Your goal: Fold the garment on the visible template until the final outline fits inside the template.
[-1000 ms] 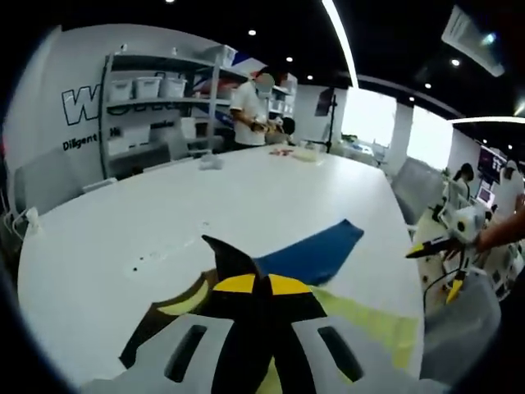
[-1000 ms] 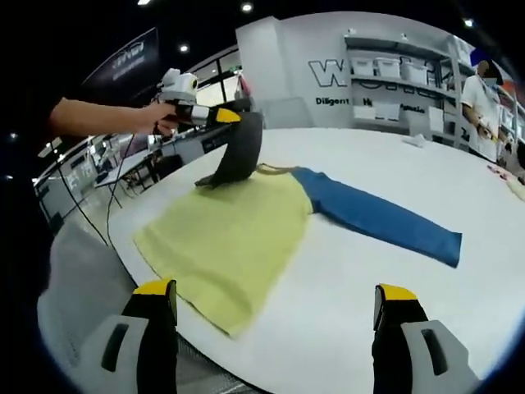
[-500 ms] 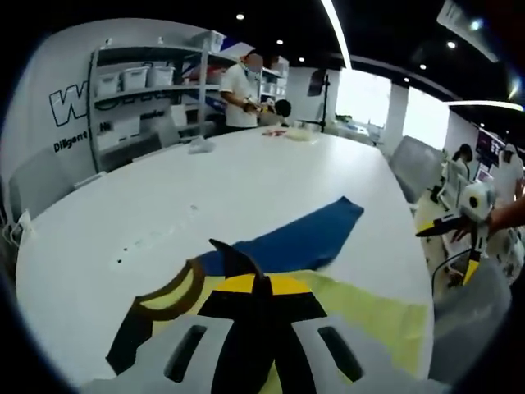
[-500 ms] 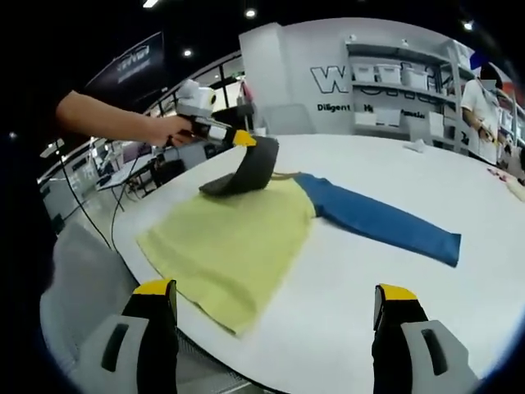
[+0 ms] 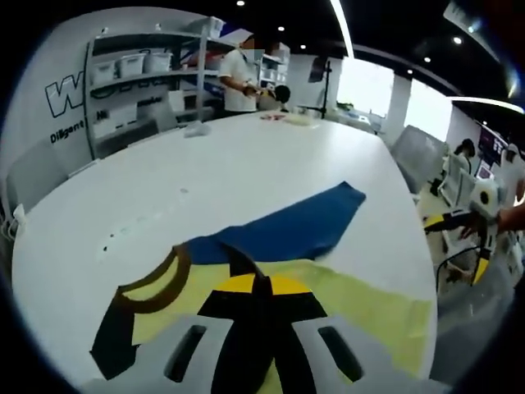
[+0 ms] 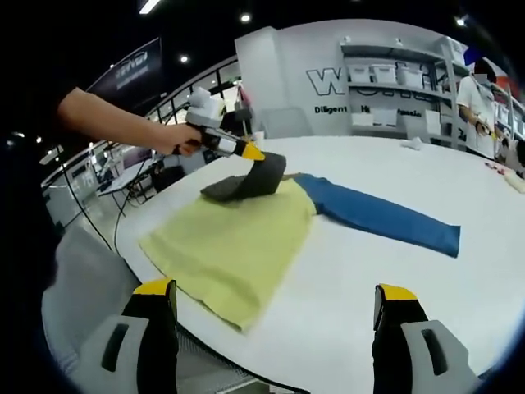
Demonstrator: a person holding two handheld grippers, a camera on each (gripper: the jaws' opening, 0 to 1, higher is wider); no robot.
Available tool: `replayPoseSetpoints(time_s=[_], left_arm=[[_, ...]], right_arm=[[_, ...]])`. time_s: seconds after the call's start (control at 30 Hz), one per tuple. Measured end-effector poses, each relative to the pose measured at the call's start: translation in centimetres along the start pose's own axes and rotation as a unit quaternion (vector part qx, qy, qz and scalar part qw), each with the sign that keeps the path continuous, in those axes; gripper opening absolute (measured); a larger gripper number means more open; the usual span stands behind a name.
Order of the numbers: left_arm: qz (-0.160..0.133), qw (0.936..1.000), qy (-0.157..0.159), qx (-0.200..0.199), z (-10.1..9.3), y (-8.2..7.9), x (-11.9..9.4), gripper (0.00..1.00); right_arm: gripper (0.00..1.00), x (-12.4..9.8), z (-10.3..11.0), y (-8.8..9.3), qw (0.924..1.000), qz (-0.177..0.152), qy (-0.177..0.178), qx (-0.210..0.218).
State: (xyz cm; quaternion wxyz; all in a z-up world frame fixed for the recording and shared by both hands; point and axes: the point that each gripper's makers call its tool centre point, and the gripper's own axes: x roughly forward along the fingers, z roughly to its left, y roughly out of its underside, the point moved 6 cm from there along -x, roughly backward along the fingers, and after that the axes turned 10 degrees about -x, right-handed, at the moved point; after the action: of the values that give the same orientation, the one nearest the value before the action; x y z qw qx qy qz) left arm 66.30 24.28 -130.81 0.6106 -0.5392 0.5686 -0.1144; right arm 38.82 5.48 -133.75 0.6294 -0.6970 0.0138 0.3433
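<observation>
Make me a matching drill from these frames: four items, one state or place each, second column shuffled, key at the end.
1. dark sleeve
2. blue sleeve
3. left gripper
4. right gripper

A. open, holding nothing
B. lying flat, stretched out on the white table
C. shut on cloth
D. folded over the yellow body

Pairs: 1-D, 2-B, 3-C, 4-A

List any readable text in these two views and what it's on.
"W": big outlined letter on the white back wall; the letters after it are hidden behind the shelving.
"Diligent": small dark line under it on that wall; the words after it are too blurred or hidden to read.
Dark hanging banner in the right gripper view: lettering too blurred to read.
Garment: no text visible.
</observation>
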Motion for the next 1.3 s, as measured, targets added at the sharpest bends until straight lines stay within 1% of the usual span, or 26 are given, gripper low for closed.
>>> replayPoseSetpoints(time_s=[0.17, 0.4, 0.5, 0.6, 0.67, 0.77, 0.8, 0.93, 0.97, 1.07, 1.17, 1.3], left_arm=[[0.015, 0.9998, 0.002, 0.01, -0.4, 0.7, 0.5, 0.03], [0.035, 0.9993, -0.003, 0.013, -0.4, 1.6, 1.4, 0.03], [0.041, 0.9991, -0.007, 0.0, -0.2, 1.8, 1.9, 0.03], [0.051, 0.9986, -0.009, 0.004, -0.3, 2.1, 2.4, 0.03], [0.061, 0.998, -0.009, -0.011, -0.5, 2.3, 2.8, 0.03], [0.065, 0.9978, -0.006, -0.011, -0.9, 2.6, 3.3, 0.03], [0.067, 0.9976, -0.004, -0.014, -0.8, 2.7, 3.8, 0.03], [0.082, 0.996, 0.004, -0.036, -1.2, 3.2, 4.3, 0.04], [0.083, 0.9959, 0.005, -0.036, -1.3, 3.2, 4.4, 0.04], [0.082, 0.996, 0.014, -0.031, -1.4, 3.3, 4.7, 0.04], [0.077, 0.9968, 0.018, 0.006, -1.4, 3.1, 4.7, 0.06], [0.074, 0.9965, 0.024, 0.03, -1.4, 3.1, 4.5, 0.12]], right_arm=[[0.99, -0.3, 0.0, 0.0, 1.0, -0.007, 0.0, 0.002], [0.99, -0.6, -0.1, -0.4, 0.9994, -0.029, 0.003, 0.019], [0.99, -0.7, -0.1, -0.4, 0.9993, -0.033, 0.001, 0.019], [0.99, -0.8, -0.3, -0.3, 0.9995, -0.027, 0.003, 0.014], [0.98, -1.0, -0.5, -0.2, 0.9994, -0.03, 0.006, 0.016], [0.98, -1.1, -0.7, 0.0, 0.9993, -0.031, 0.009, 0.021], [0.98, -1.2, -0.7, 0.1, 0.9993, -0.031, 0.009, 0.021], [0.98, -1.3, -0.8, 0.4, 0.9993, -0.027, 0.013, 0.021], [0.98, -1.4, -0.9, 0.4, 0.9993, -0.027, 0.015, 0.021], [0.99, -1.6, -0.9, 0.5, 0.9991, -0.029, 0.017, 0.026], [0.99, -1.6, -1.0, 0.6, 0.9991, -0.027, 0.018, 0.027], [0.99, -1.4, -0.9, 0.5, 0.999, -0.029, 0.018, 0.028]])
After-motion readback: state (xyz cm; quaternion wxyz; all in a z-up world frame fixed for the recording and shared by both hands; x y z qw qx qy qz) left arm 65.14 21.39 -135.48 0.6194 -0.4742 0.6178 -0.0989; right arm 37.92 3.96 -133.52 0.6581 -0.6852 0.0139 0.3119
